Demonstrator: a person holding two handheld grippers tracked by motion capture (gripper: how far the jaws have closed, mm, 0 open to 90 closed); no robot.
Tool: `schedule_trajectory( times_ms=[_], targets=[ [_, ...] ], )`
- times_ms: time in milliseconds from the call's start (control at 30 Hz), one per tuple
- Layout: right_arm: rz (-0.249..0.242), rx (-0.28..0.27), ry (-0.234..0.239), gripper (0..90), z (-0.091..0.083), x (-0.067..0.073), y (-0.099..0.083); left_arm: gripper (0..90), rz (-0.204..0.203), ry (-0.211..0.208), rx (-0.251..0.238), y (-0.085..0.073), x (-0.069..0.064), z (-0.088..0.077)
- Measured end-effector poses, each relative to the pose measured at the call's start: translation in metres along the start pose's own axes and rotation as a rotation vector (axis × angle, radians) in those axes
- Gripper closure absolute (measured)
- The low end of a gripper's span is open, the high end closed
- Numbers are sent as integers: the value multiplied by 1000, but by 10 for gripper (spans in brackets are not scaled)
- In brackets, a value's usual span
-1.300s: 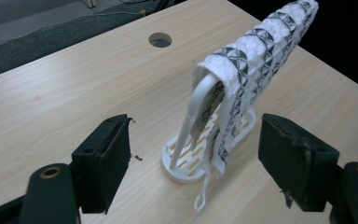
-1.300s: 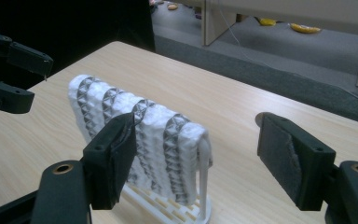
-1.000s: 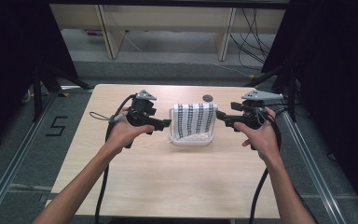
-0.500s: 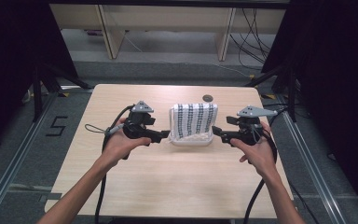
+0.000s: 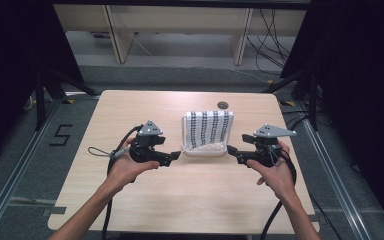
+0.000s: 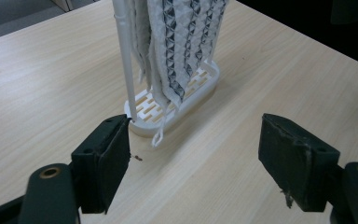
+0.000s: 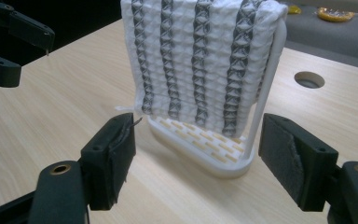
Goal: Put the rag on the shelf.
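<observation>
Towel (image 5: 209, 128), white with dark woven stripes, hangs over a white rack (image 5: 203, 149) at frame centre. Left gripper (image 5: 174, 156) and right gripper (image 5: 231, 150) flank the rack's base, jaws wide, probably poised to take it.

I see white cloth (image 5: 209, 128) with dark patterned stripes, draped over upright white rack (image 5: 184, 134); slotted rack base (image 7: 200, 140) flat on table, centre, toward far edge.

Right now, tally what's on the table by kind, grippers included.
Cloth: 1
Rack: 1
Grippers: 2, left and right
Total: 4
</observation>
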State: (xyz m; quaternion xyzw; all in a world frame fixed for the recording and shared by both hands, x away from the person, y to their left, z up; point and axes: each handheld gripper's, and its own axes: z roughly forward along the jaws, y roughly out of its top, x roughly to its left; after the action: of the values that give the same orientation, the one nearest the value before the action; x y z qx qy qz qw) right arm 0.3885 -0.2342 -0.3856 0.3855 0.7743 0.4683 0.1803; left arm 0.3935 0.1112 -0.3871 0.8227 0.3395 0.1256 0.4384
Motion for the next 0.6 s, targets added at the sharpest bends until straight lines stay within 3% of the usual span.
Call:
schedule_trajectory(
  times_ms=[67,100,200,233,267,367,600],
  targets=[
    [18,-4,8,283,0,3,-4,243,-1,-2,1,-5,-2,-1],
    [-13,2,8,283,-1,2,-4,243,-1,-5,3,-7,-3,-1],
    [-1,4,-1,283,-1,5,-7,243,0,-7,5,-11,-4,-2],
    [-23,-6,10,283,0,4,-10,243,4,2,0,-15,-6,-4],
    [3,11,5,282,-3,6,-10,243,6,4,-1,-17,-6,-4],
    [-19,6,5,281,-2,7,-16,243,7,1,-1,-22,-7,-6],
    [5,28,17,277,0,12,-31,243,17,9,1,-33,-8,-6]
  ],
)
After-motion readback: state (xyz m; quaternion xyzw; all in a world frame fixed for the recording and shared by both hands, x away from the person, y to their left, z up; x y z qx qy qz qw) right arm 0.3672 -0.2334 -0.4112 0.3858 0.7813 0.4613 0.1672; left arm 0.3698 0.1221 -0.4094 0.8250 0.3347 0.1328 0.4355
